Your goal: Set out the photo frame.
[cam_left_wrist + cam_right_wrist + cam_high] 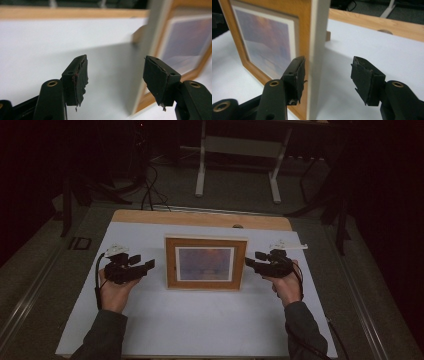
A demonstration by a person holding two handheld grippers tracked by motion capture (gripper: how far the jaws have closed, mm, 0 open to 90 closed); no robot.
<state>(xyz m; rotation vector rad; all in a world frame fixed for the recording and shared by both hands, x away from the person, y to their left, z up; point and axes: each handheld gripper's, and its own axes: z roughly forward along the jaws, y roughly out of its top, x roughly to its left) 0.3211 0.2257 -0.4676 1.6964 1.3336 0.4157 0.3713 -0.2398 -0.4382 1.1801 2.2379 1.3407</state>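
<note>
A wooden picture frame [206,243] with a purple and orange picture stands upright in the middle of the white table top [200,320]. My left gripper [150,265] is held just to its left, jaws pointing at the frame's left edge. In the left gripper view that gripper [116,80] is open, with the frame [180,42] close by the right jaw. My right gripper [248,261] sits at the frame's right edge. In the right gripper view it [328,80] is open and straddles the frame's [264,42] pale side edge without pressing on it.
A bare wooden strip [200,218] runs along the table's far edge. Beyond it on the floor stand the white legs of a stand [201,175], with black cables [149,190] to the left. White table top lies free in front of the frame.
</note>
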